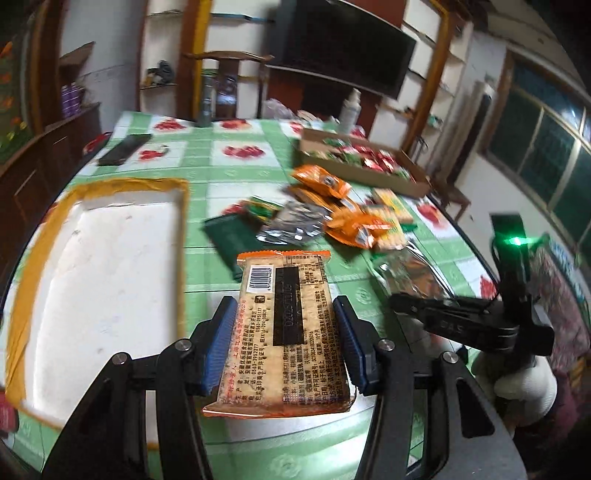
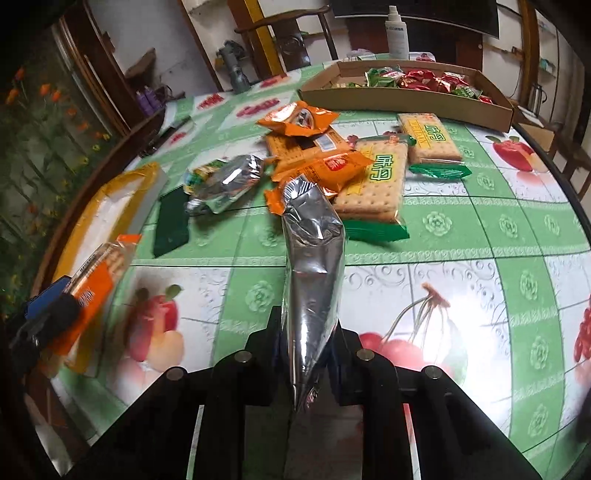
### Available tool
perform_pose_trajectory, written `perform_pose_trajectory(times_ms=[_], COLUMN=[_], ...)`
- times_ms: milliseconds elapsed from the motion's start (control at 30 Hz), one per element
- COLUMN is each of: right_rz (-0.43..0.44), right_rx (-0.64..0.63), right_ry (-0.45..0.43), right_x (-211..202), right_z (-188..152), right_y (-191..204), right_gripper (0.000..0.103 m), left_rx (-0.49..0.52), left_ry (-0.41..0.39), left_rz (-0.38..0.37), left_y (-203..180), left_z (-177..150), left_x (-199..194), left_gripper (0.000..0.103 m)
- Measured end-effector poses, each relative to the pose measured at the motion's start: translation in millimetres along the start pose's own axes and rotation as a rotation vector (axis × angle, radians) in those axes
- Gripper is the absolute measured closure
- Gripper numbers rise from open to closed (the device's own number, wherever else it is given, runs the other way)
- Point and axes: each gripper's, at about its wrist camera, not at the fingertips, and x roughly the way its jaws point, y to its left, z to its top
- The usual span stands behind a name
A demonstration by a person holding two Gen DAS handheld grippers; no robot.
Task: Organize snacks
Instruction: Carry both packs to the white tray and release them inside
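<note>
My left gripper (image 1: pixel 284 343) is shut on an orange cracker packet (image 1: pixel 286 332), held label-up above the table beside the white tray with orange-taped rim (image 1: pixel 177 206). My right gripper (image 2: pixel 306 354) is shut on a silver foil snack pouch (image 2: pixel 312 258), held edge-up over the table. The right gripper shows in the left wrist view (image 1: pixel 461 321) at the right, with the pouch (image 1: pixel 413 273). The left gripper and its packet show in the right wrist view (image 2: pixel 92 288) at the left. A pile of orange packets (image 2: pixel 314 147) and cracker packs (image 2: pixel 376 181) lies mid-table.
A cardboard box (image 2: pixel 495 99) with red and green snacks stands at the back right. A second silver pouch (image 2: pixel 225 184) and a dark green packet (image 2: pixel 171 225) lie left of the pile. A spray bottle (image 2: pixel 397 29) and a chair (image 2: pixel 288 40) are behind the table.
</note>
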Motion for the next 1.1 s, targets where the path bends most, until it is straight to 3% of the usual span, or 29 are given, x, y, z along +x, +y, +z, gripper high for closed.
perform_pose_trajectory(times_ms=[267, 500, 700, 900, 1100], right_rz=[0.14, 0.288, 0.41, 0.433, 0.424], right_rx=[-0.084, -0.227, -0.271, -0.322, -0.361], right_ry=[-0.069, -0.011, 0.107, 0.186, 0.217], right_x=[-37.4, -31.7, 6.3, 50.1, 69.9], right_z=[0.7, 13.2, 14.0, 6.5, -6.5], right_y=[41.5, 125.2, 187.6, 236.4, 256.8], right_gripper=[0.082, 0.082, 0.082, 0.082, 0.076], left_rx=[-0.13, -0.255, -0.305, -0.333, -0.327], left_ry=[-0.052, -0.039, 0.002, 0.024, -0.035], left_rz=[0.151, 0.289, 0.302, 0.302, 0.292], left_y=[70.9, 142.0, 169.3, 177.4, 170.8], left_z=[-4.8, -13.8, -26.9, -32.8, -28.2], left_x=[-26.8, -28.6, -23.4, -23.6, -44.2], left_gripper=[0.051, 0.051, 0.051, 0.051, 0.049])
